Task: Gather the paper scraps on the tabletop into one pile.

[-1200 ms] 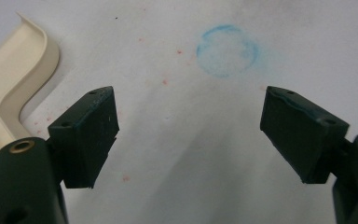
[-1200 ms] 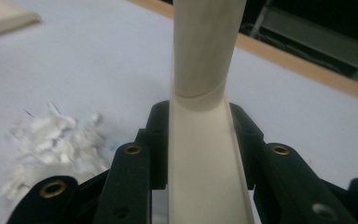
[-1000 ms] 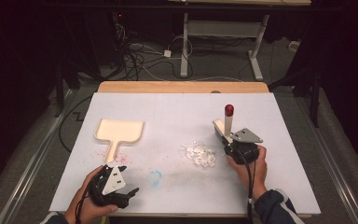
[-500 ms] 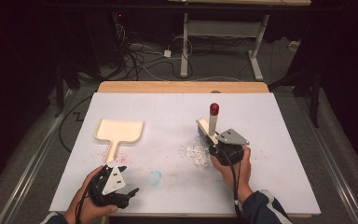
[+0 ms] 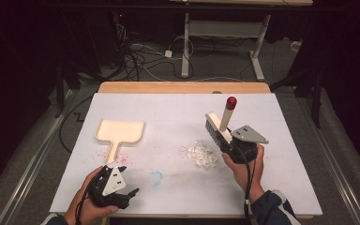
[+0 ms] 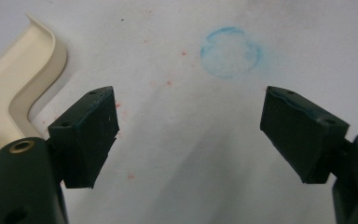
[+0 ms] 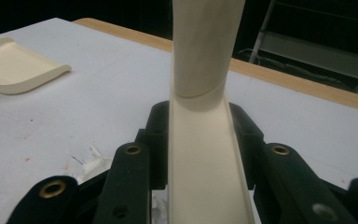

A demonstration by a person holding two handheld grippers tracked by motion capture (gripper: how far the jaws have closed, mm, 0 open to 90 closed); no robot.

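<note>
change vs earlier: right tongs [image 5: 225,143] are sitting at 3 o'clock of the paper scraps [image 5: 201,154]; half a second back they were hovering right over the pile, a second back they were out right again. Brush [image 5: 219,125] is now riding visibly higher, red cap [image 5: 231,102] further up the frame. Left tongs [image 5: 130,194] are staying put.
right tongs: clamping the brush handle [image 7: 205,154] between both pads, jaws nearly together; handle is running up from the grip, leaning a bit toward 1 o'clock in the high view.
brush: bristle head is hanging clear above the tabletop [image 5: 178,112], at about 1 o'clock of the scraps, not touching them.
left tongs: jaws standing wide apart, nothing between them; pads [image 6: 88,135] are pointing at bare white surface.
dustpan [image 5: 119,133]: lying flat at 9 o'clock of the scraps, well apart; handle pointing toward 6 o'clock, ending near the left hand [image 5: 86,204]. Its rim [image 6: 23,88] is showing at 10 o'clock in the left gripper view.
surroundings: blue ring stain [image 5: 155,178] sitting between left tongs and scraps; red specks [image 5: 117,154] scattering beside the dustpan handle.
obstruction: nothing lying between brush and scraps or between scraps and dustpan.
hands: right hand [image 5: 243,166] is gripping from below at 6 o'clock, sleeve [image 5: 269,208] at the near edge; left hand is resting low at the near edge, tongs aiming toward 3 o'clock.
</note>
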